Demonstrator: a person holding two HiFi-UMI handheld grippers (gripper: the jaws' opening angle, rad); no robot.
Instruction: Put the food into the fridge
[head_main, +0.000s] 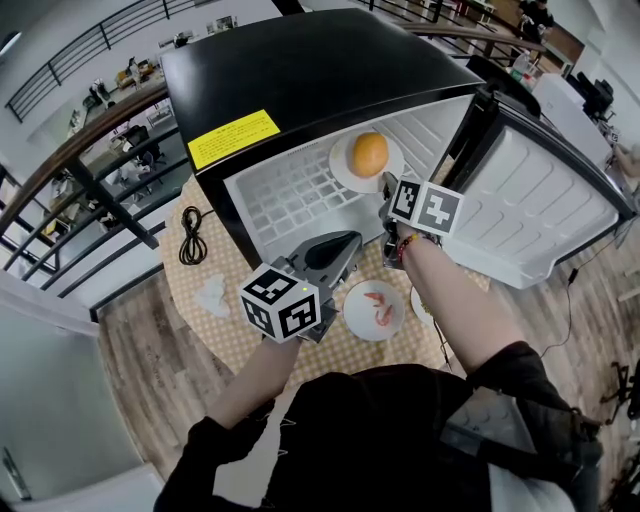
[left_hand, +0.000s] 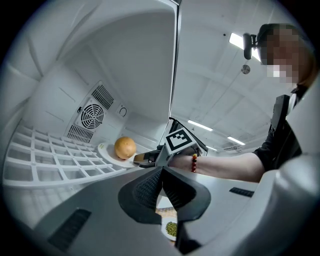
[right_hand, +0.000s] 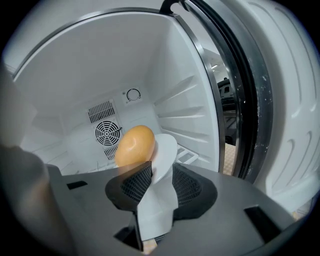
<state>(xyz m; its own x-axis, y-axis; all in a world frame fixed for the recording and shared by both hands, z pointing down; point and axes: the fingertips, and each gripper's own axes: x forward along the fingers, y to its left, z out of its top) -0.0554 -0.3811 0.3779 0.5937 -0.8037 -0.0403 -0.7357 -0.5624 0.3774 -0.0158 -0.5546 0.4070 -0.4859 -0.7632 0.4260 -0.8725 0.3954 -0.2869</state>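
Observation:
An orange (head_main: 370, 153) sits on a white plate (head_main: 345, 172) on the wire shelf (head_main: 290, 200) inside the open black fridge (head_main: 300, 70). My right gripper (head_main: 388, 185) reaches into the fridge at the plate's near rim. In the right gripper view the plate rim (right_hand: 165, 150) stands between the spread jaws of the right gripper (right_hand: 155, 172), with the orange (right_hand: 134, 145) just beyond. My left gripper (head_main: 345, 243) hovers in front of the fridge opening, shut and holding nothing. The left gripper view shows the orange (left_hand: 125, 147) and the right gripper (left_hand: 142, 159) beside the plate (left_hand: 107, 152).
A plate of shrimp (head_main: 372, 310) lies on the checkered table (head_main: 230, 340) below my hands. A small dish of green beans (left_hand: 171, 229) lies there too. The fridge door (head_main: 540, 200) hangs open to the right. A coiled cable (head_main: 192, 235) and a crumpled tissue (head_main: 212, 295) lie at the left.

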